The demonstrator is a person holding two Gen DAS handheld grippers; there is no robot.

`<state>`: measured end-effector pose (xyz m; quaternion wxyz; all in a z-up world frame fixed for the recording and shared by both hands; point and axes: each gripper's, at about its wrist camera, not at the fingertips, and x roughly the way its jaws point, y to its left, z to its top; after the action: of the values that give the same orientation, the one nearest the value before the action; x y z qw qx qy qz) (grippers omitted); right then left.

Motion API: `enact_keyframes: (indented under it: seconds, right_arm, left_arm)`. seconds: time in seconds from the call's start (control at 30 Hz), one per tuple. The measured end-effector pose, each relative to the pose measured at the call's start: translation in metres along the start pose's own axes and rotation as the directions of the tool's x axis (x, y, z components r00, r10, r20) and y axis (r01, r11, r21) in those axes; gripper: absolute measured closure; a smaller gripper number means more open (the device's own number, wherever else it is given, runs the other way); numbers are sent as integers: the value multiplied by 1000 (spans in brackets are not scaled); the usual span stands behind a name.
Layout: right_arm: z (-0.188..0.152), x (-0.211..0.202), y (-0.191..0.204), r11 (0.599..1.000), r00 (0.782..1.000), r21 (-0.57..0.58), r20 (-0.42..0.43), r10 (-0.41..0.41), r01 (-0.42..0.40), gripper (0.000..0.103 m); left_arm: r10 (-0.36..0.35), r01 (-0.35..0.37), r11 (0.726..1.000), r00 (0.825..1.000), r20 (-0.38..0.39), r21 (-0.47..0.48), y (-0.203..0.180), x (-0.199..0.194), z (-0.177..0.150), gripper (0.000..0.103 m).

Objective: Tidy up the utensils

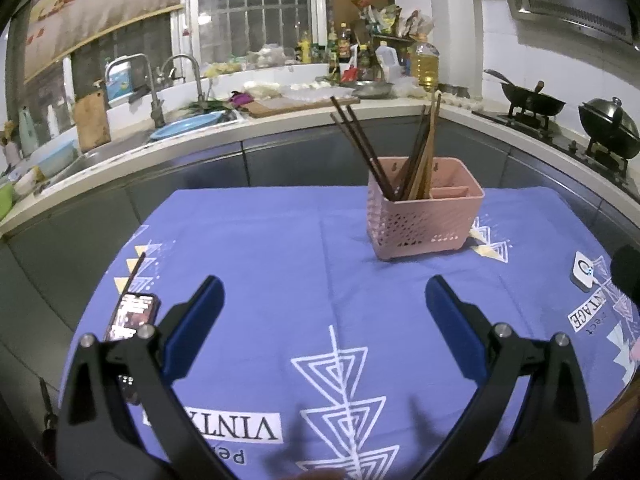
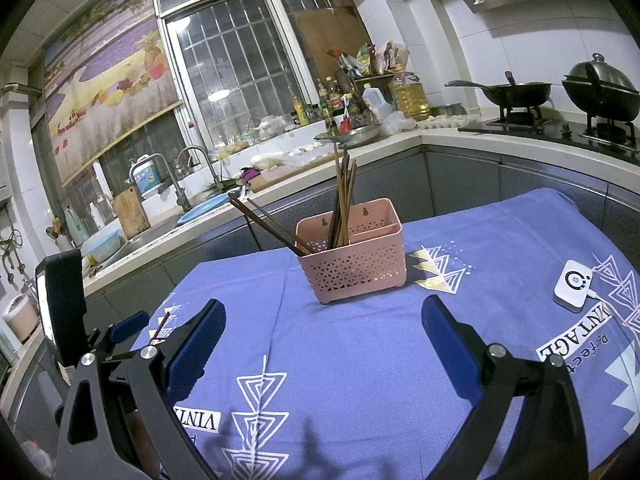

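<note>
A blue patterned cloth (image 1: pixel 304 248) covers the table. The pink basket (image 2: pixel 356 264) stands near its far edge, chopsticks (image 2: pixel 342 208) upright in its left compartment. A phone (image 1: pixel 132 316) lies at the left edge. Both grippers, left (image 1: pixel 324 292) and right (image 2: pixel 320 316), hover with fingers spread, empty. A kitchen counter (image 2: pixel 400 140) runs behind.

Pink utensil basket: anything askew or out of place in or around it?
Mostly tidy. In the pink basket most chopsticks stand near upright, but a few chopsticks lean far over its left rim. One loose chopstick lies on the blue cloth by the phone. Both grippers are open and empty.
</note>
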<state>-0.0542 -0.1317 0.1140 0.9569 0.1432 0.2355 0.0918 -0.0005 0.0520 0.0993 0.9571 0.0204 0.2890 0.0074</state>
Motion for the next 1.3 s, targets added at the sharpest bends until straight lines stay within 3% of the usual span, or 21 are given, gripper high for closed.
enact_keyframes:
  seconds: [0.43, 1.3]
  right_arm:
    - [18, -11, -8, 1000, 998, 9, 53, -15, 14, 6]
    - [21, -11, -12, 1000, 998, 9, 61, -14, 14, 6]
  left_arm:
    - [-21, 20, 999, 998, 54, 26, -16, -10, 16, 6]
    - [39, -39, 999, 999, 10, 36, -25, -3, 6, 6]
